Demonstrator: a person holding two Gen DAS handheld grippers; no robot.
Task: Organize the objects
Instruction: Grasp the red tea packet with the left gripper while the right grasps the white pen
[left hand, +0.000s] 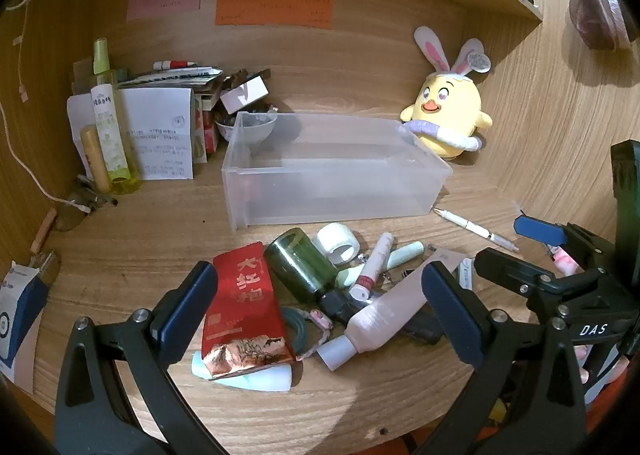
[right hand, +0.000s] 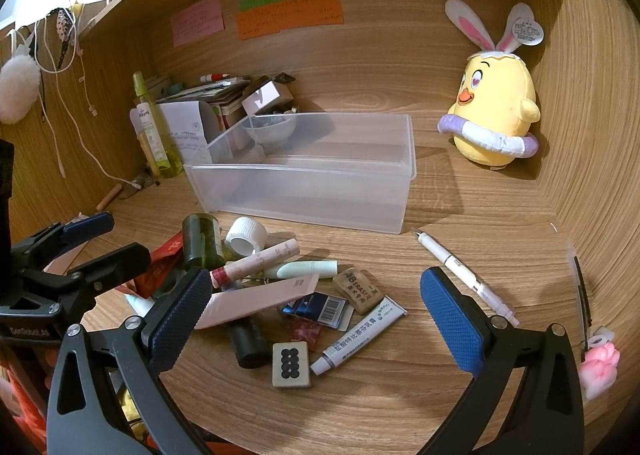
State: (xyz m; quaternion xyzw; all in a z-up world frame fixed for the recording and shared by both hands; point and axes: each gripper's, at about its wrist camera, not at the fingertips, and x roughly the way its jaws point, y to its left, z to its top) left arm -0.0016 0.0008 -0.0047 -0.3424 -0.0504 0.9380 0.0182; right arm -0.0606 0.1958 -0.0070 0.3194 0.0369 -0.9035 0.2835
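A clear plastic bin (left hand: 336, 171) stands empty on the wooden desk, also in the right wrist view (right hand: 304, 183). In front of it lies a pile of small items: a red tea packet (left hand: 244, 307), a dark green bottle (left hand: 300, 263), a pink tube (left hand: 380, 319), a tape roll (left hand: 338, 243), an eraser (right hand: 358, 289), an ointment tube (right hand: 360, 335), a mahjong tile (right hand: 291, 365) and a white pen (right hand: 464, 275). My left gripper (left hand: 320, 307) is open above the packet and bottle. My right gripper (right hand: 316, 315) is open above the pile, holding nothing.
A yellow chick plush (right hand: 496, 111) sits at the back right. Spray bottles (left hand: 108, 119), papers and boxes (left hand: 168, 127) stand at the back left, with a small bowl (left hand: 250, 127) behind the bin. A pink charm (right hand: 598, 367) lies at far right.
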